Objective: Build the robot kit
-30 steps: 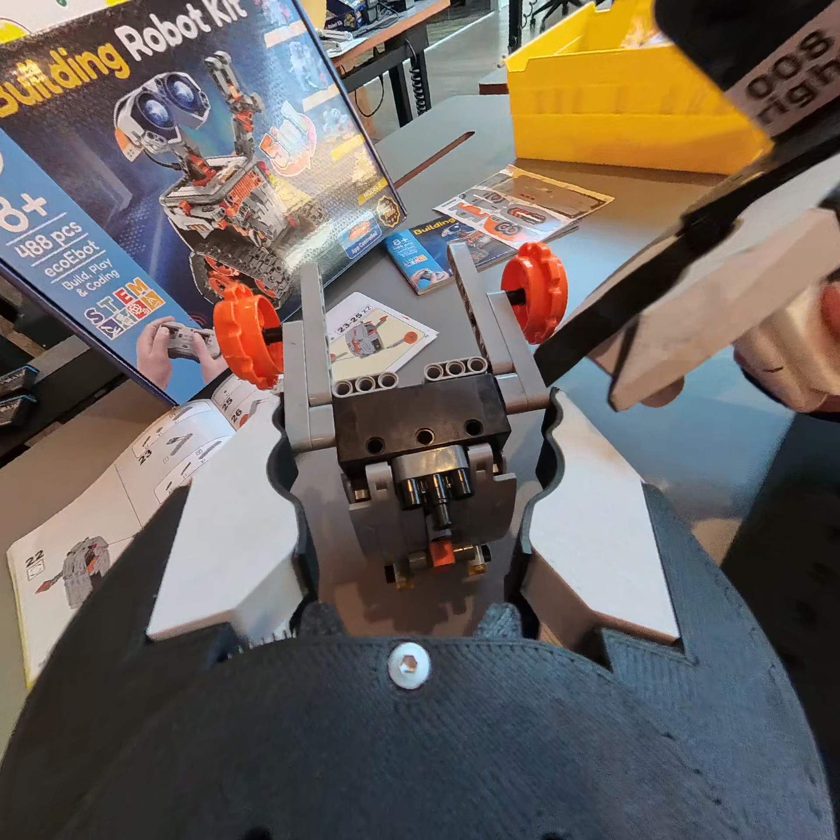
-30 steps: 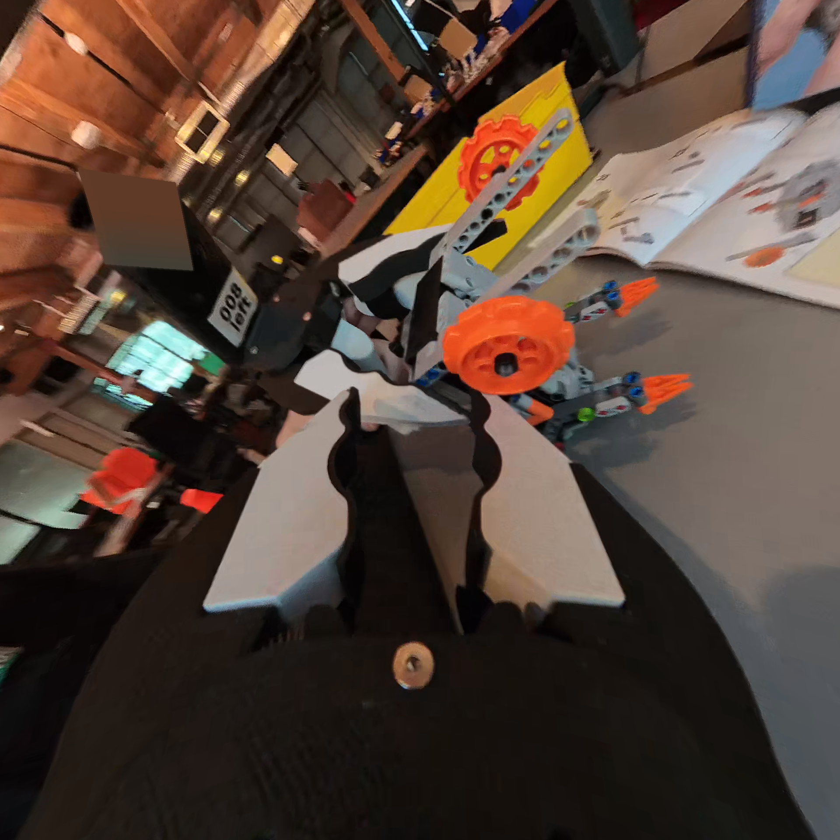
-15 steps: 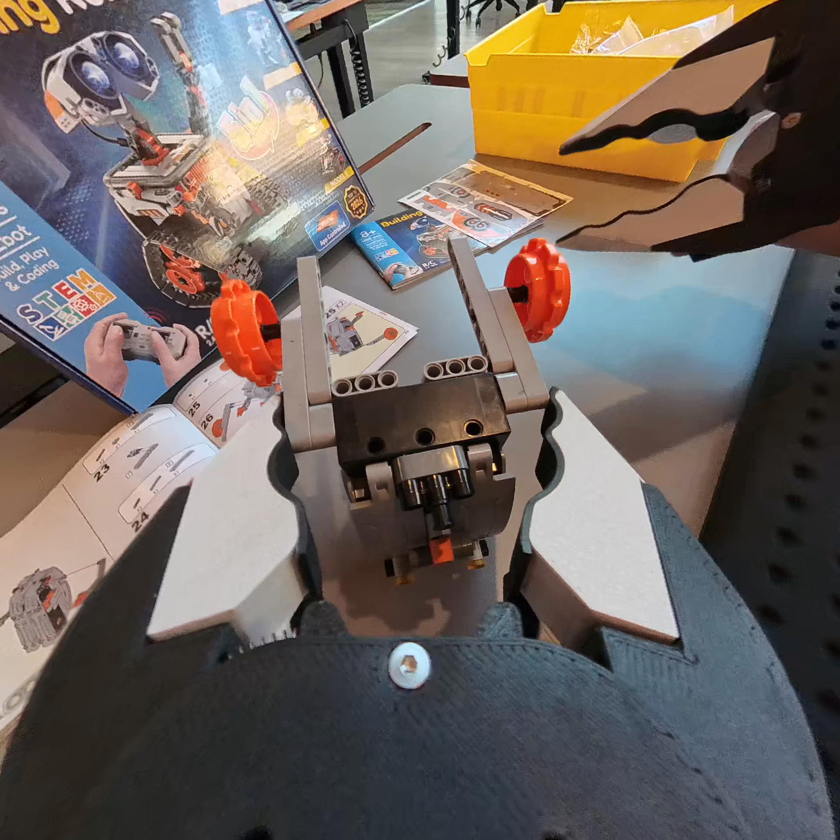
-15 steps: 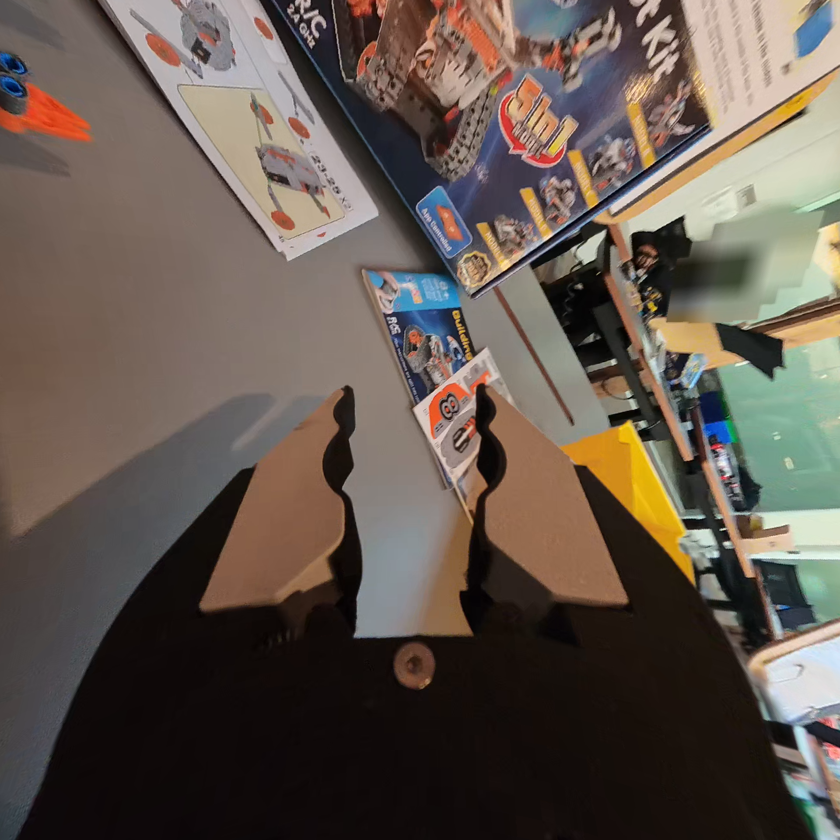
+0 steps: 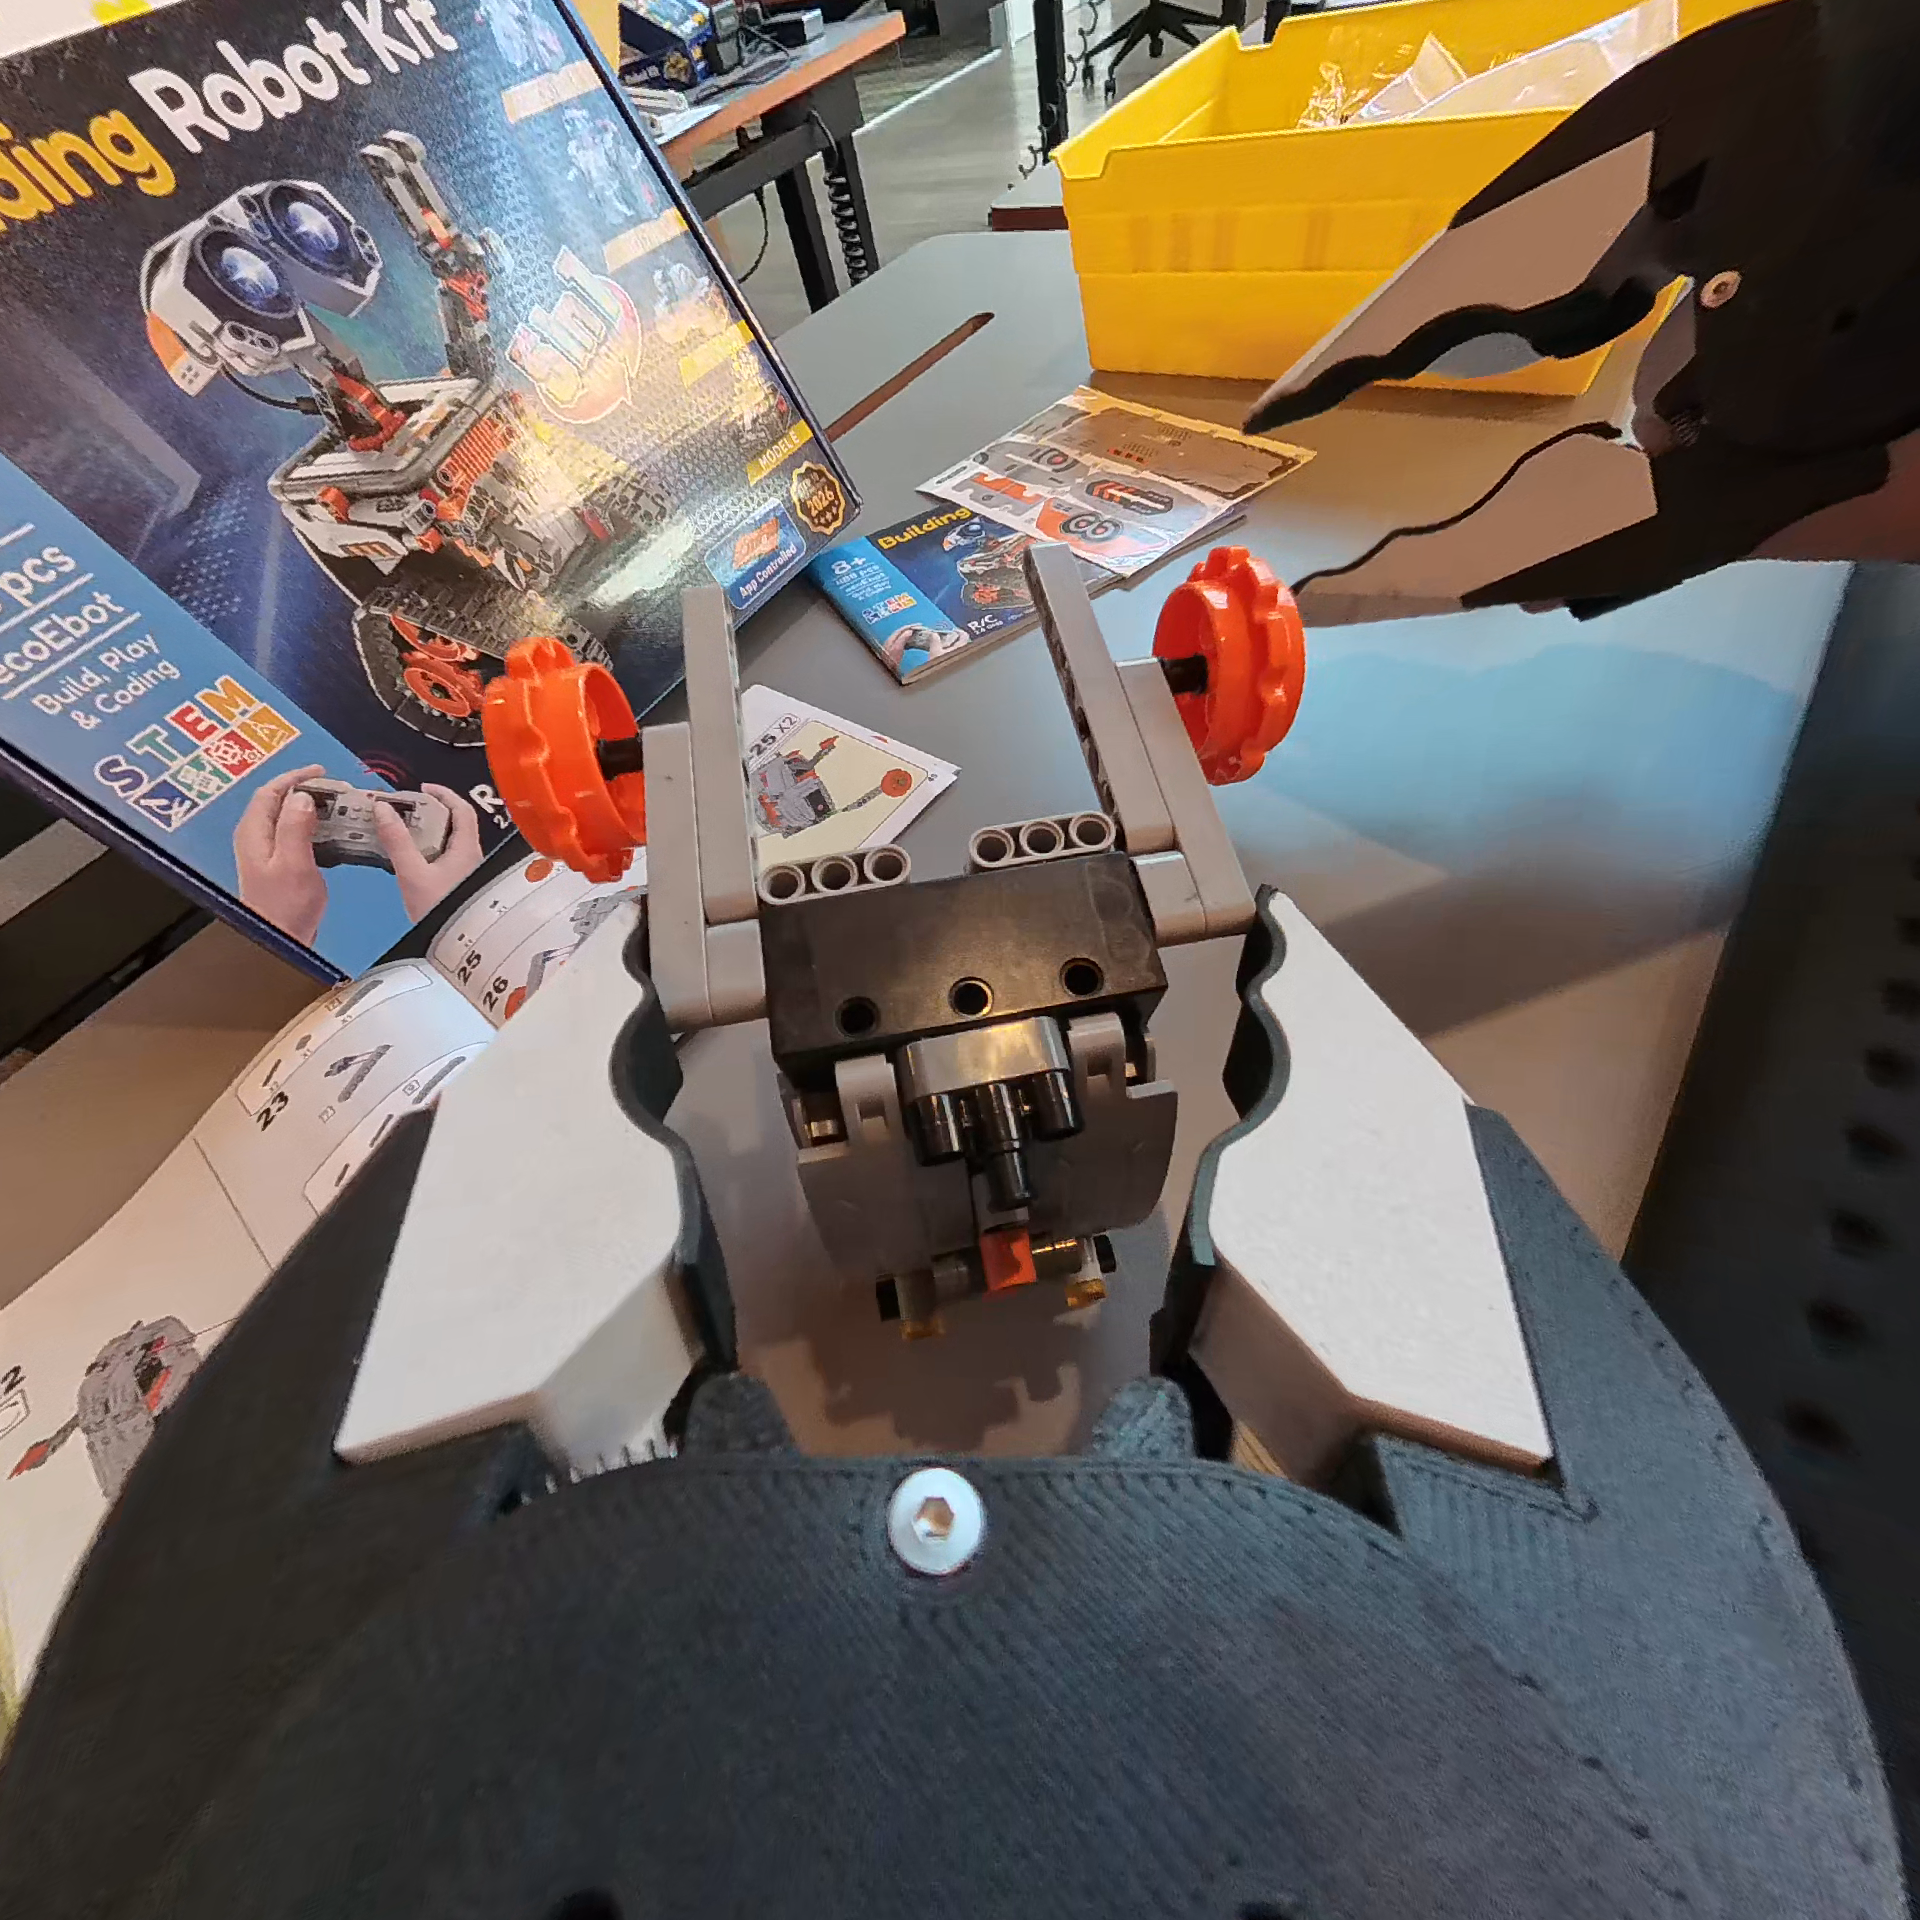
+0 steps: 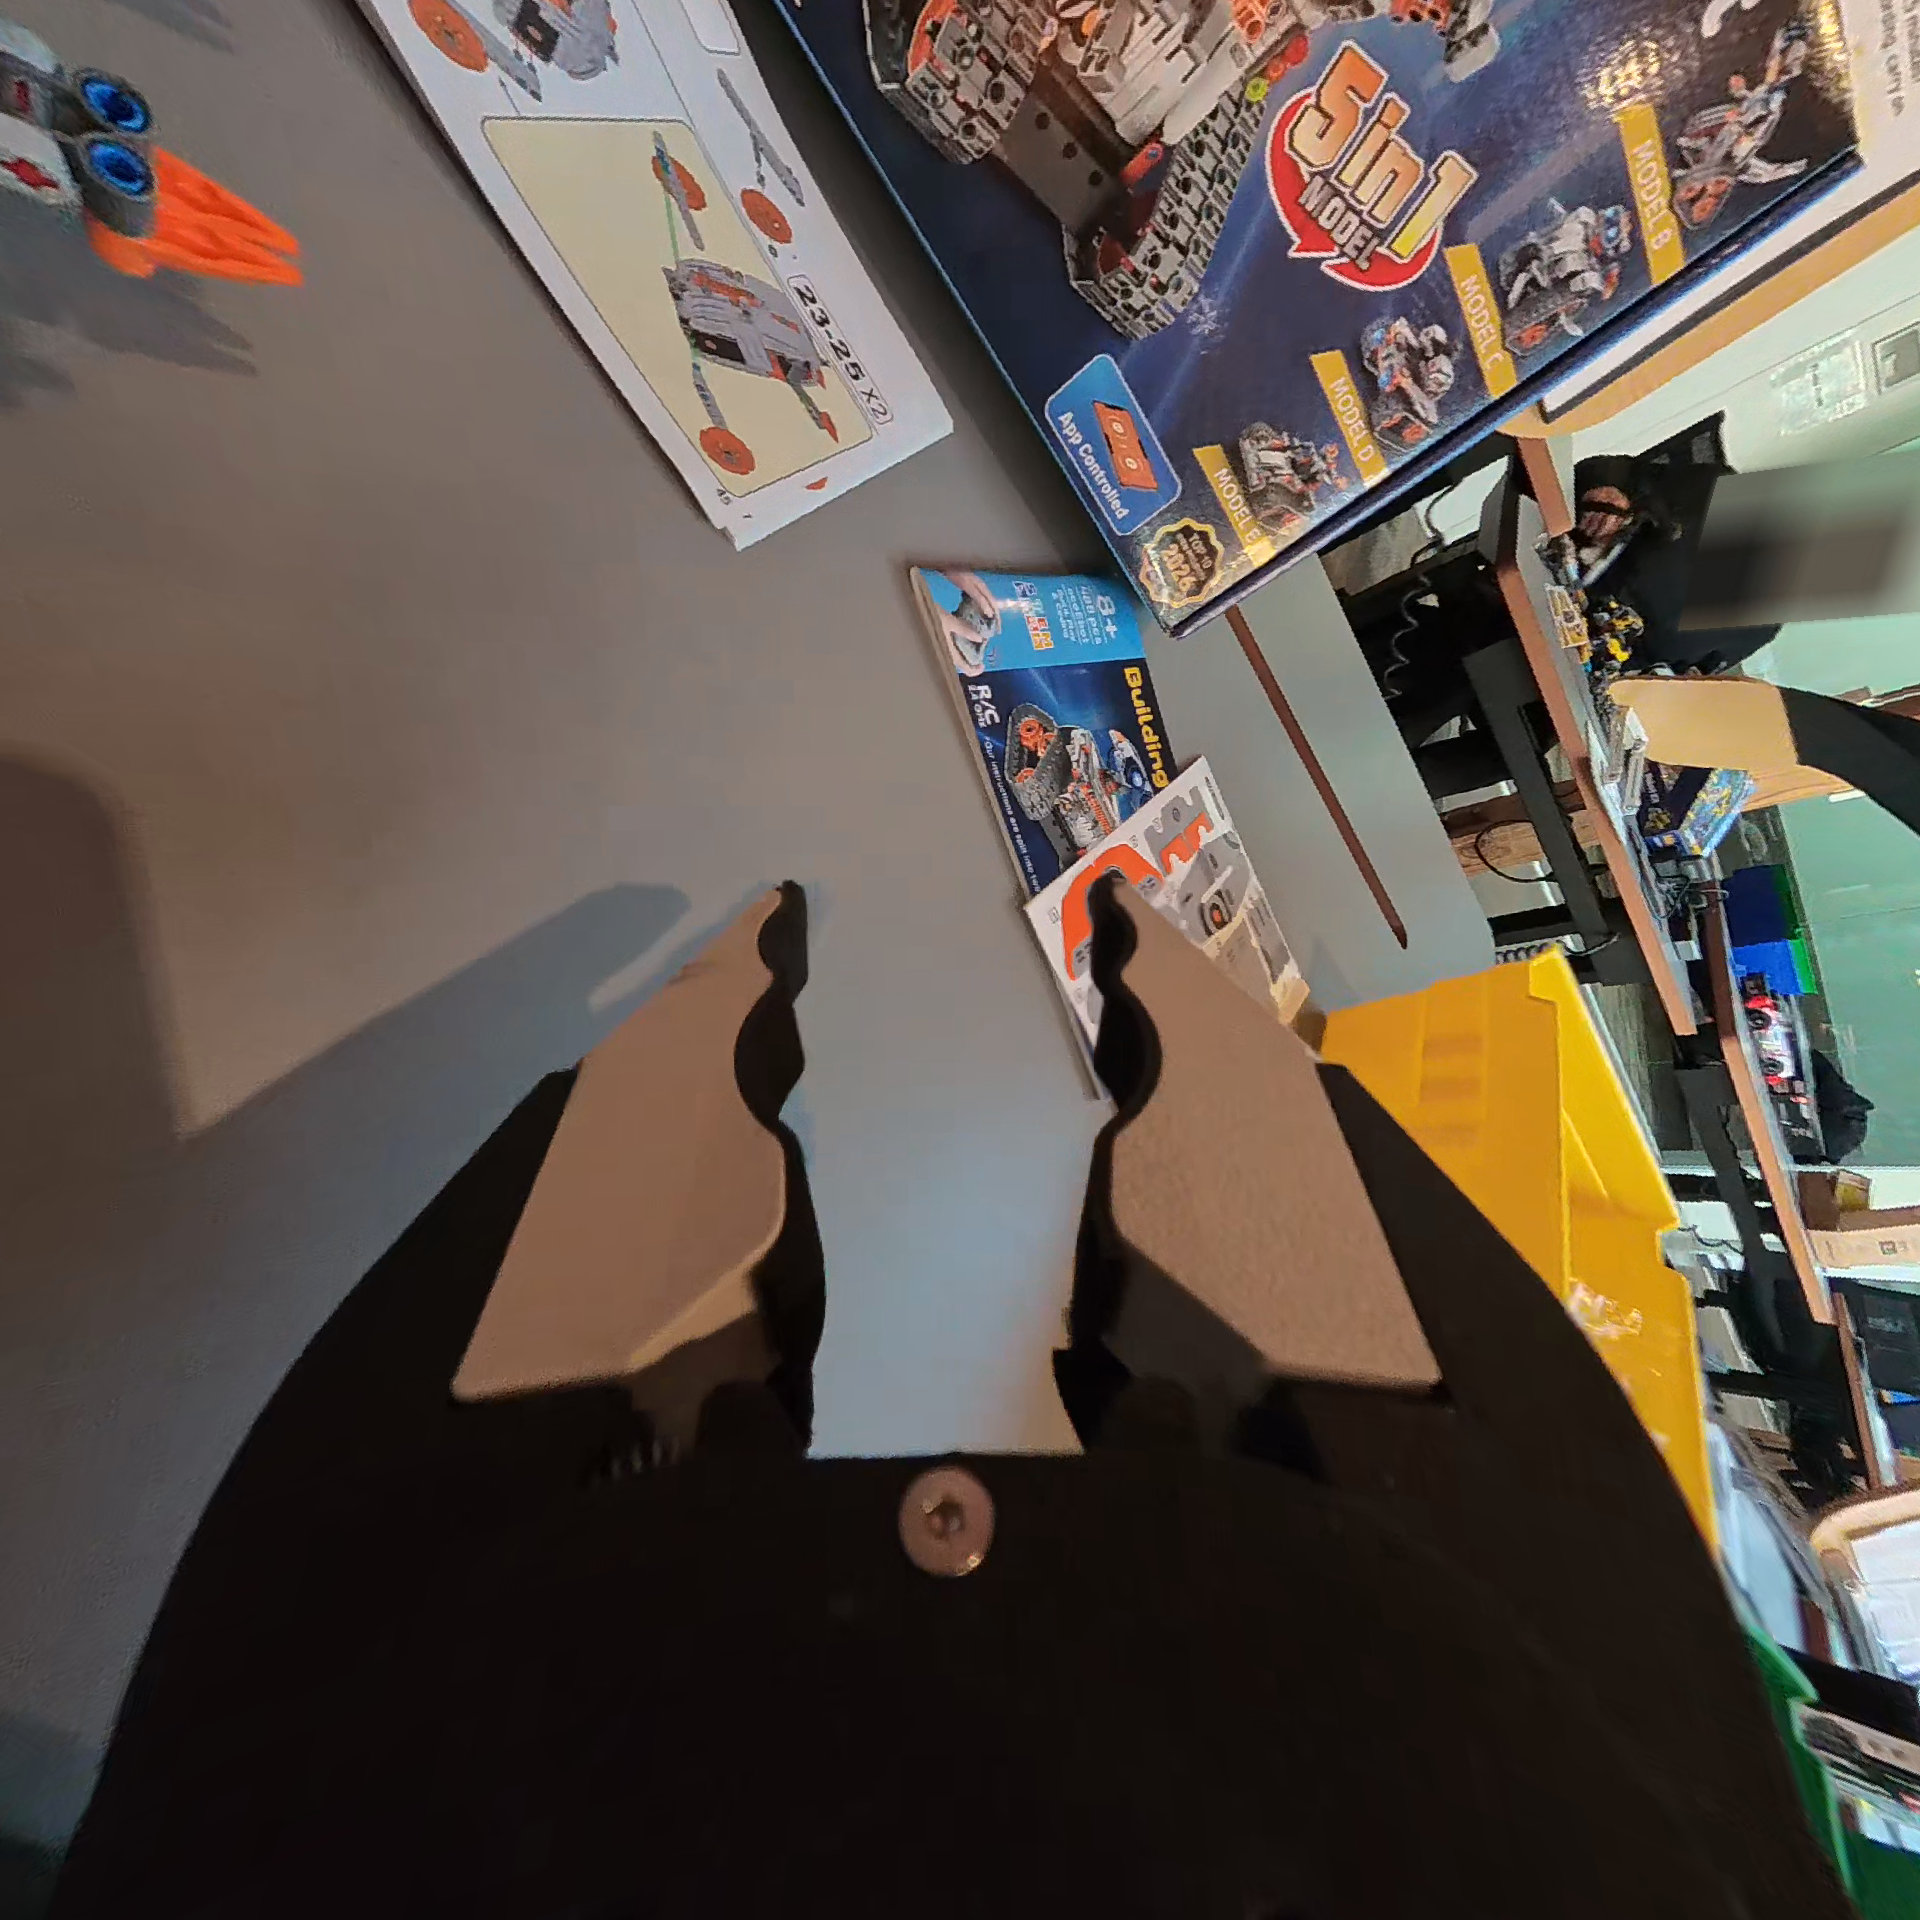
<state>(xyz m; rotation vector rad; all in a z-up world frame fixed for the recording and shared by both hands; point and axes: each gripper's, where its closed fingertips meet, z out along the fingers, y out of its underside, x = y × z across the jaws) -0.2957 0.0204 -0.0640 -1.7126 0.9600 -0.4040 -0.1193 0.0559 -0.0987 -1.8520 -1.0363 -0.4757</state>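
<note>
Left wrist view shows the left gripper [image 5: 951, 1049] clamped on a grey-and-black brick-built model chassis with two orange toothed wheels [image 5: 961, 966], its white fingers [image 5: 540, 1195] pressing the grey side beams so the model is held clear of the grey table [image 5: 1507, 790], wheels pointing away from the camera. Holding it by the flanks leaves both wheels and the front beams free. To the upper right, the right gripper [image 5: 1283, 509] hangs above the table with its jaws parted and nothing between them, tips near the right-hand wheel but apart from it. In the right wrist view it points down over bare tabletop beside a small blue booklet [image 6: 1049, 727] and a sticker sheet [image 6: 1195, 894]. An open instruction manual [image 5: 343, 1049] lies under the held model, a large printed kit box [image 5: 343, 395] leans behind it, and a yellow plastic bin [image 5: 1278, 239] stands at the far edge.
</note>
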